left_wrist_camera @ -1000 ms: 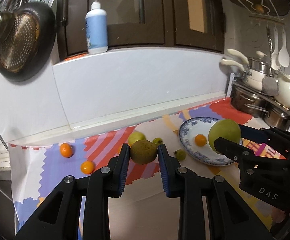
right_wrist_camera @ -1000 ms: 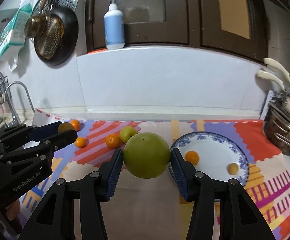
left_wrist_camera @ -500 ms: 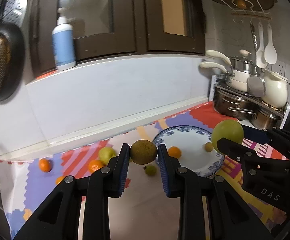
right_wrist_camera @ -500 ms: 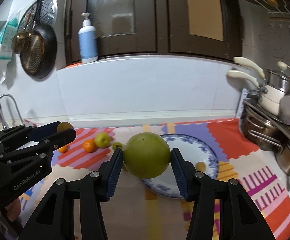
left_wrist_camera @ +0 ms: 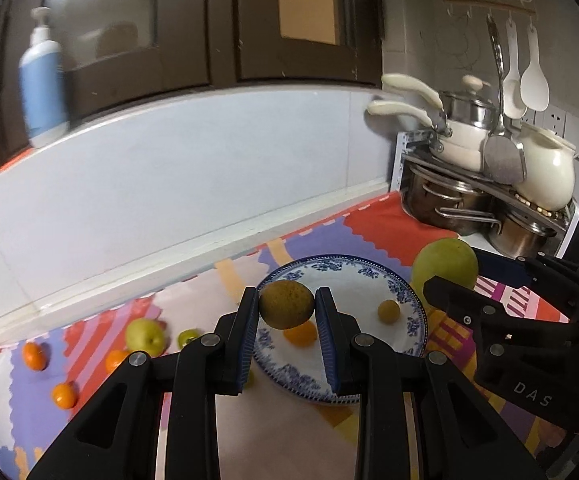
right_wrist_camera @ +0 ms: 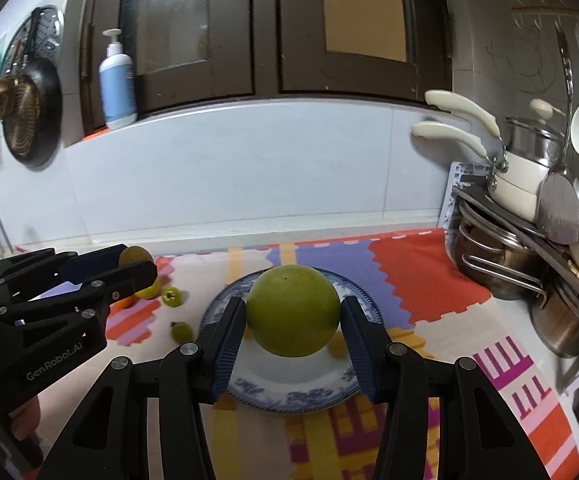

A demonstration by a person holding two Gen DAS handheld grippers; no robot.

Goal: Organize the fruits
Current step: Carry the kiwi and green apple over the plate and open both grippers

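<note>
The left gripper (left_wrist_camera: 286, 312) clamps a round, rough brown fruit (left_wrist_camera: 286, 304) in its jaws above a blue-patterned china plate (left_wrist_camera: 405, 300). The right gripper (right_wrist_camera: 292, 320) squeezes a large smooth green fruit (right_wrist_camera: 292, 315) over the same plate, on a counter with a colourful mat (right_wrist_camera: 401, 272).

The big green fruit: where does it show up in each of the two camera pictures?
Left wrist view: the big green fruit is at the right, gripped by the right tool.
Right wrist view: it fills the centre, over the plate.
Shared landmark: the blue-patterned plate.
</note>
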